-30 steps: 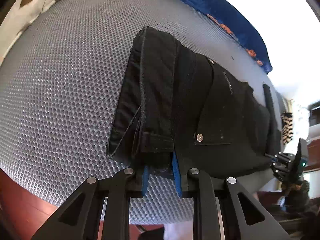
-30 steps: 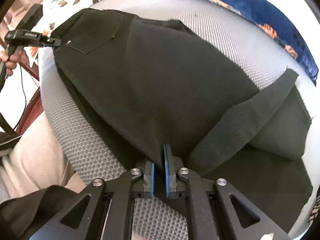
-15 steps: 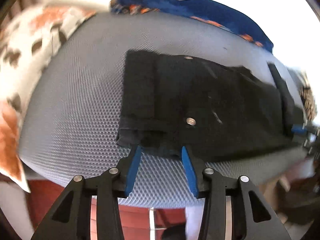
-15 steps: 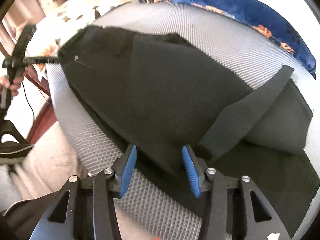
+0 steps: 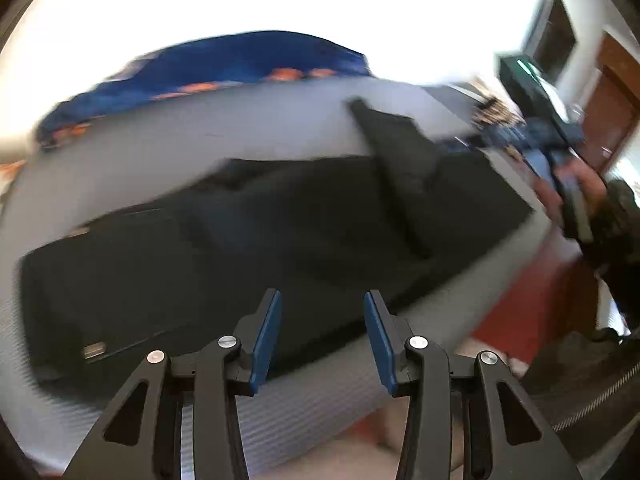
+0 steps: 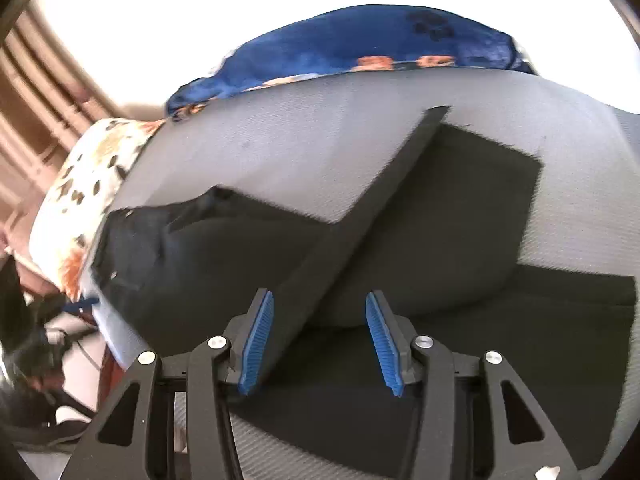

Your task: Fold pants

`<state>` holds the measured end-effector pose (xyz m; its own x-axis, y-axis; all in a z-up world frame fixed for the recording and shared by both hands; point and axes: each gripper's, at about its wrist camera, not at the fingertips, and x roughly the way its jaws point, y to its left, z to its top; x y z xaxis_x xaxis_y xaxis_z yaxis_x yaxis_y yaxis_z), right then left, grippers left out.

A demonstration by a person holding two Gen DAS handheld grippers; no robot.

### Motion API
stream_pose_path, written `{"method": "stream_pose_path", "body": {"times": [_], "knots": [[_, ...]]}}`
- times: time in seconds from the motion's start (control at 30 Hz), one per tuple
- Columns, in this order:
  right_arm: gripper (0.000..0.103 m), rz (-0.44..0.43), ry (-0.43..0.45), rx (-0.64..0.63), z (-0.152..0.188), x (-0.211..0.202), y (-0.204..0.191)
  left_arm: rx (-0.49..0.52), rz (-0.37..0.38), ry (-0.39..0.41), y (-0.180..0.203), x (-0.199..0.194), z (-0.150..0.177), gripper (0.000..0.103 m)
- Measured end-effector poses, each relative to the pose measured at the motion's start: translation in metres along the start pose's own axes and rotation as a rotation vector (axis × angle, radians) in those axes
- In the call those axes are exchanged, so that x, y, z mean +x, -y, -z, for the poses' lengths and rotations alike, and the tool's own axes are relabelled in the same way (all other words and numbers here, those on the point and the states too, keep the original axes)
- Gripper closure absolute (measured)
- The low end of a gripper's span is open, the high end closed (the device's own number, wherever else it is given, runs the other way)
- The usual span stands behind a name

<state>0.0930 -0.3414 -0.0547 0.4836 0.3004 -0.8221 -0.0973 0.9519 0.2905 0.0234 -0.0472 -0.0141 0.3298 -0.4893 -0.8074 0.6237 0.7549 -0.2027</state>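
Release is what has changed: a second ago both grippers were clamped on the near edge of the black pants (image 5: 248, 240), the left gripper (image 5: 322, 340) at the waistband end and the right gripper (image 6: 318, 340) at the leg end. Both sets of jaws have just been opening and are now seen apart, with no cloth pressed between the pads; the fabric lies beyond and below them. Since then both views have swung back and upward, the left one heavily blurred, so that more of the room is taken in. The pants are left lying lengthwise on the grey mesh cushion (image 6: 320, 128), doubled over, with a loose strip of leg (image 6: 368, 208) crossing diagonally over the upper layer. A blue blanket (image 6: 360, 48) is seen at the far edge. One fold is judged to have been set down; a fresh grasp is probably needed for the next, and the stray strip may have to be straightened first
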Motion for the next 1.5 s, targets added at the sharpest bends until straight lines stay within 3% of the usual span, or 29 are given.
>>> {"method": "stream_pose_path", "body": {"times": [0.13, 0.27, 0.5, 0.57, 0.77, 0.97, 1.03, 1.07, 1.17, 1.33, 1.5], "knots": [[0.057, 0.004, -0.010, 0.047, -0.023, 0.002, 0.023, 0.069, 0.089, -0.065, 0.042, 0.047, -0.008, 0.059], [0.057, -0.010, -0.021, 0.091, -0.046, 0.014, 0.045, 0.077, 0.126, -0.107, 0.068, 0.079, -0.015, 0.059], [0.059, -0.066, -0.057, 0.181, -0.086, 0.050, 0.087, 0.061, 0.085, -0.117, 0.084, 0.112, -0.021, 0.059], [0.060, -0.078, -0.072, 0.200, -0.095, 0.060, 0.095, 0.062, 0.073, -0.115, 0.086, 0.119, -0.023, 0.062], [0.063, -0.105, -0.070, 0.256, -0.127, 0.092, 0.118, 0.029, 0.071, -0.116, 0.080, 0.128, -0.029, 0.086], [0.079, -0.127, -0.072, 0.317, -0.152, 0.121, 0.132, 0.014, 0.091, -0.118, 0.076, 0.130, -0.030, 0.087], [0.094, -0.130, -0.067, 0.330, -0.156, 0.127, 0.132, 0.011, 0.091, -0.116, 0.076, 0.129, -0.030, 0.088], [0.095, -0.132, -0.064, 0.343, -0.157, 0.127, 0.133, 0.007, 0.094, -0.116, 0.075, 0.129, -0.030, 0.088], [0.098, -0.098, -0.021, 0.321, -0.158, 0.112, 0.127, 0.004, 0.097, -0.118, 0.074, 0.129, -0.030, 0.090], [0.099, -0.030, 0.119, 0.309, -0.139, 0.027, 0.125, 0.024, 0.096, -0.112, 0.077, 0.129, -0.029, 0.091], [0.099, 0.069, 0.210, 0.394, -0.081, -0.064, 0.151, 0.040, 0.102, -0.090, 0.079, 0.125, -0.030, 0.091]]}}
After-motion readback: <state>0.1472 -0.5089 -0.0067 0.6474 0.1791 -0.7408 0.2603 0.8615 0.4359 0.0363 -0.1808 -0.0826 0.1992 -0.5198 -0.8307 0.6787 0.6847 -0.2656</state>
